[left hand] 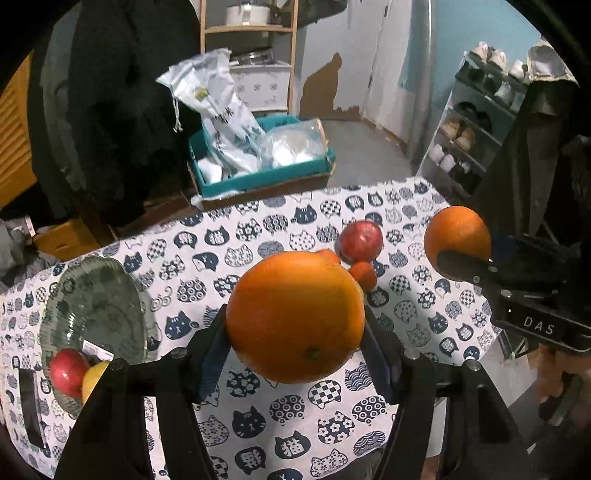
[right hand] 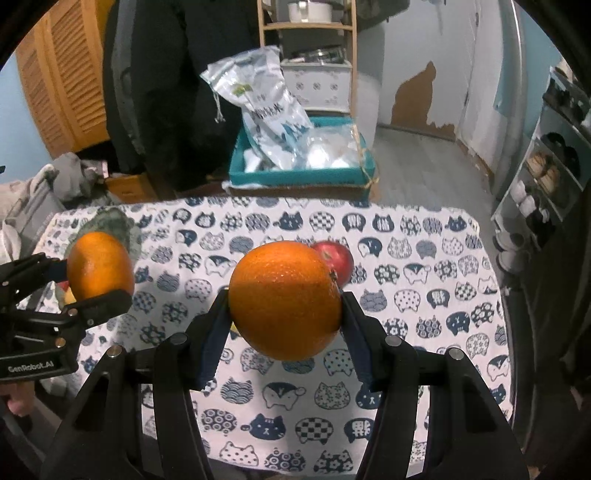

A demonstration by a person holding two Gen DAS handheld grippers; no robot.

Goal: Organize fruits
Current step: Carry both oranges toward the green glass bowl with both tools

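My left gripper is shut on a large orange and holds it above the cat-print tablecloth. My right gripper is shut on a second orange, also in the air; it shows at the right of the left wrist view. A red apple and two small tangerines lie on the cloth behind the left orange. A glass bowl at the left holds a red apple and a yellow fruit. The left gripper with its orange shows in the right wrist view.
A teal box with plastic bags stands beyond the table's far edge. A shoe rack is at the right, a wooden shelf at the back. A dark coat hangs at the left.
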